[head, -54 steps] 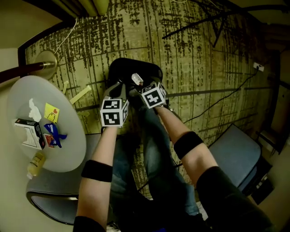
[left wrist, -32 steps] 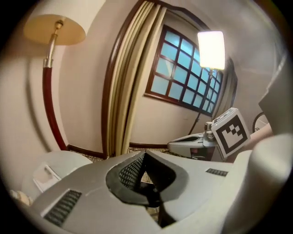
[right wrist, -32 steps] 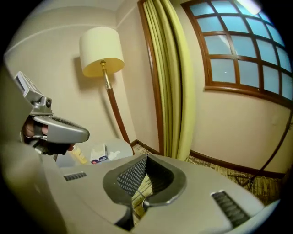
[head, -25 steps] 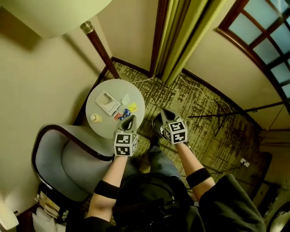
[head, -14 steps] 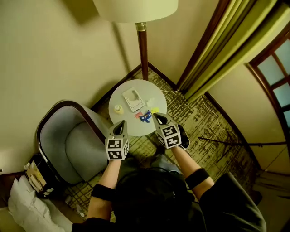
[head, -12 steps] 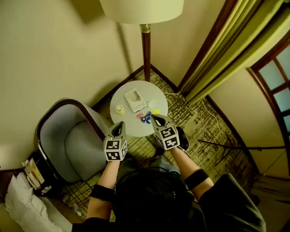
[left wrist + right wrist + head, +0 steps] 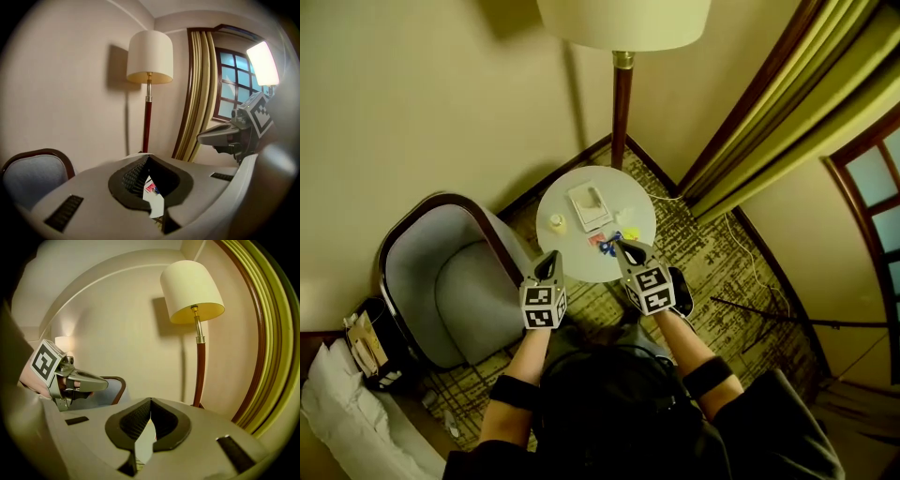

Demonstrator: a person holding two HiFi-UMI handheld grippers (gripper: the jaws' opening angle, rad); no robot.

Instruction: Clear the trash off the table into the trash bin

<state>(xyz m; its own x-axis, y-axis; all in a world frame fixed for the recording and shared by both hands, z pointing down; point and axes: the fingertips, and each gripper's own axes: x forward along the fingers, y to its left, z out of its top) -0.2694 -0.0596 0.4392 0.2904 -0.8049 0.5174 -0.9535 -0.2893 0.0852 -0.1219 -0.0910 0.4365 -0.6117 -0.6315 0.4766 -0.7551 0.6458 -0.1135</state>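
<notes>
In the head view a small round white table carries a white box, a small pale bottle, a red and blue wrapper, a yellow scrap and a white tissue. My left gripper hovers at the table's near edge, shut and empty. My right gripper is shut and empty too, with its tip over the near rim beside the wrapper. In the left gripper view the closed left gripper shows the wrapper through its gap. In the right gripper view the right gripper is closed too.
A grey armchair stands left of the table. A floor lamp is behind it and yellow curtains hang at right. A black shape on the patterned carpet lies partly behind my right gripper. Bags sit at lower left.
The view has swung from the carpet and a black bin to the table. Both shut grippers came up to the table's near edge, and in the last half second they barely shifted.
</notes>
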